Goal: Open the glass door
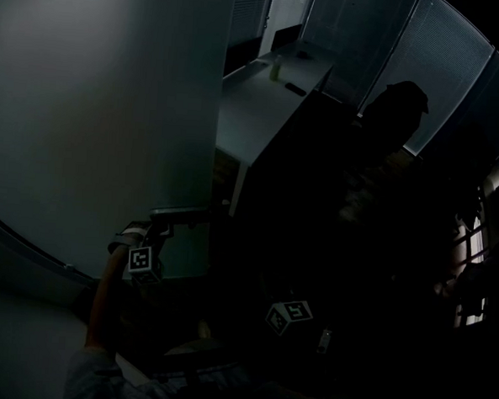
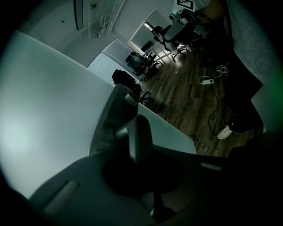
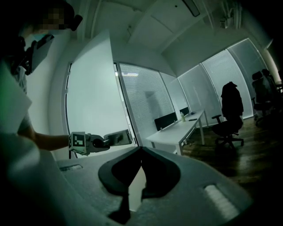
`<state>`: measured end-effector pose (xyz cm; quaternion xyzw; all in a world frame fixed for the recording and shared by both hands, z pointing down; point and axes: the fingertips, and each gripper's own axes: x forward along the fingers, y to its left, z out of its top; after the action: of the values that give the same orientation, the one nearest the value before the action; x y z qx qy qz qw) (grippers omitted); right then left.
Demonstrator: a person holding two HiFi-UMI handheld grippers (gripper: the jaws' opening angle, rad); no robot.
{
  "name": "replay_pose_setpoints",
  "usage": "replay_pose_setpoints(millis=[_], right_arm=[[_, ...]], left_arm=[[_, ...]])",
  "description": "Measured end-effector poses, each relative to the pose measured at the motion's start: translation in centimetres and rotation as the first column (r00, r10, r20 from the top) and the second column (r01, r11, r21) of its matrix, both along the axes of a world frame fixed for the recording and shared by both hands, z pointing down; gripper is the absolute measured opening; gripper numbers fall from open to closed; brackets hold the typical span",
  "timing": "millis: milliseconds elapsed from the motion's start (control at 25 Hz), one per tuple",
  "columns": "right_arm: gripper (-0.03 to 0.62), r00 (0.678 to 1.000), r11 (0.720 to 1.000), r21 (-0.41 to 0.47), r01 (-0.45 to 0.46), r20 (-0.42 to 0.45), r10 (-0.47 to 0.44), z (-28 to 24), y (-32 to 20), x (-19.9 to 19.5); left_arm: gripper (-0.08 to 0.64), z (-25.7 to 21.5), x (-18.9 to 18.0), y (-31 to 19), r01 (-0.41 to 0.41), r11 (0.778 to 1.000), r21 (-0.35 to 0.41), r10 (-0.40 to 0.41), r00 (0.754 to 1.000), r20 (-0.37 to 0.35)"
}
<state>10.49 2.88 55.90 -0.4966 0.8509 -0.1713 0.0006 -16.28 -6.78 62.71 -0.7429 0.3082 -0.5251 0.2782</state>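
Left tongs [image 1: 190, 213] clamp the handle [image 2: 138, 133] on the door [image 2: 53, 123]; right tongs [image 3: 140, 149], nearer, are closed and empty.

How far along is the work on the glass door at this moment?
Done: the glass door seems swung partly out from the wall. In hand: the left gripper, jaws together, sits at the door's free edge; a firm hold is unclear. The right gripper is shut, empty. Left: swinging the door wider.

Beyond glass door [image 3: 90, 88]: desk [image 3: 177, 130], chair [image 3: 231, 110] at right.
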Motion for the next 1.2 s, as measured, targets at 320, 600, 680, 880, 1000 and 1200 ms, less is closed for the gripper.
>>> replay_pose_setpoints(millis=[320, 600, 680, 880, 1000, 1200], right_arm=[[0.003, 1.0, 1.0, 0.002, 0.011, 0.006, -0.011, -0.7, -0.1, -0.8], [0.003, 1.0, 1.0, -0.005, 0.001, 0.011, -0.001, 0.4, 1.9, -0.3], [0.002, 1.0, 1.0, -0.006, -0.005, 0.013, 0.005, 0.2, 2.1, -0.1], [0.003, 1.0, 1.0, -0.006, -0.002, 0.012, 0.002, 0.1, 3.0, -1.0], [0.003, 1.0, 1.0, -0.006, -0.004, 0.015, 0.004, -0.1, 3.8, -1.3], [0.003, 1.0, 1.0, -0.009, -0.016, 0.015, 0.016, -0.2, 5.2, -1.0]], left_arm=[[0.005, -0.7, -0.2, 1.1, -0.038, 0.999, -0.002, 0.038, 0.999, 0.0], [0.005, -0.1, 0.2, 4.2, -0.061, 0.998, -0.012, 0.061, 0.998, -0.004], [0.005, -0.2, 0.4, 4.7, -0.07, 0.997, -0.013, 0.07, 0.998, -0.001], [0.005, 0.1, 0.1, 6.3, -0.092, 0.996, -0.017, 0.092, 0.996, 0.005], [0.005, -0.1, 0.3, 7.2, -0.104, 0.994, -0.017, 0.104, 0.995, -0.001], [0.006, 0.0, 0.5, 8.8, -0.119, 0.993, -0.022, 0.119, 0.993, 0.003]])
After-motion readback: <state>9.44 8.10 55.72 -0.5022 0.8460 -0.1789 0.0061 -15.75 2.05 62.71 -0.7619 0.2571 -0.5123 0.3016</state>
